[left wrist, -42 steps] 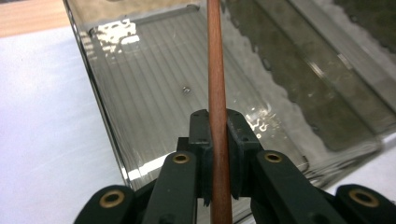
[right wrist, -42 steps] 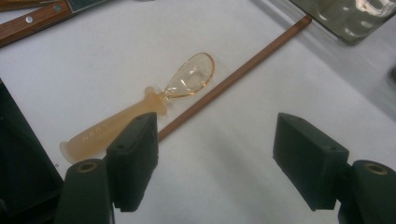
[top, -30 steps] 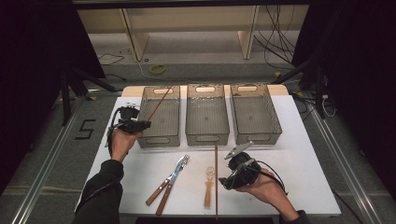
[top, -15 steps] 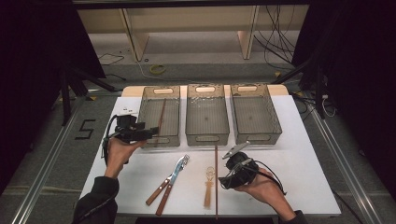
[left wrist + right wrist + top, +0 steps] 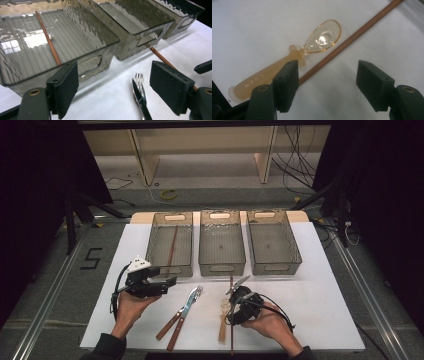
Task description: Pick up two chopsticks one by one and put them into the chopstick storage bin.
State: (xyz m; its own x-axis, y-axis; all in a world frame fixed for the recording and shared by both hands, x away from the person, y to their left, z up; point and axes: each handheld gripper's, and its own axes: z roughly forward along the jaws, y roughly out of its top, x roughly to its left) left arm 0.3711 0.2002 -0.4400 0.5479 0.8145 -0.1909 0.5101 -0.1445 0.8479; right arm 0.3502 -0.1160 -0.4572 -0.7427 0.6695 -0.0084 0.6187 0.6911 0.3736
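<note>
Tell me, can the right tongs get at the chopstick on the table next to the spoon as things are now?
Probably yes. The right tongs stand open just above the chopstick, which runs up between the jaws. Nothing covers it; the amber spoon lies close alongside, so it might get nudged.

Bright table in a dark room; close views sharp in the middle, soft near the lens

In the high view, overhead light whitens the table (image 5: 320, 285) while both sides sink into near black, and the picture is soft and slightly grainy. The left gripper view shows white glare patches on the floor of the nearest bin (image 5: 30, 40), its rippled clear walls warping what lies behind. In the right gripper view a small highlight sits in the bowl of the amber spoon (image 5: 322, 40), a soft shadow lies under the chopstick (image 5: 352, 37), and the near pads are blurred.
</note>
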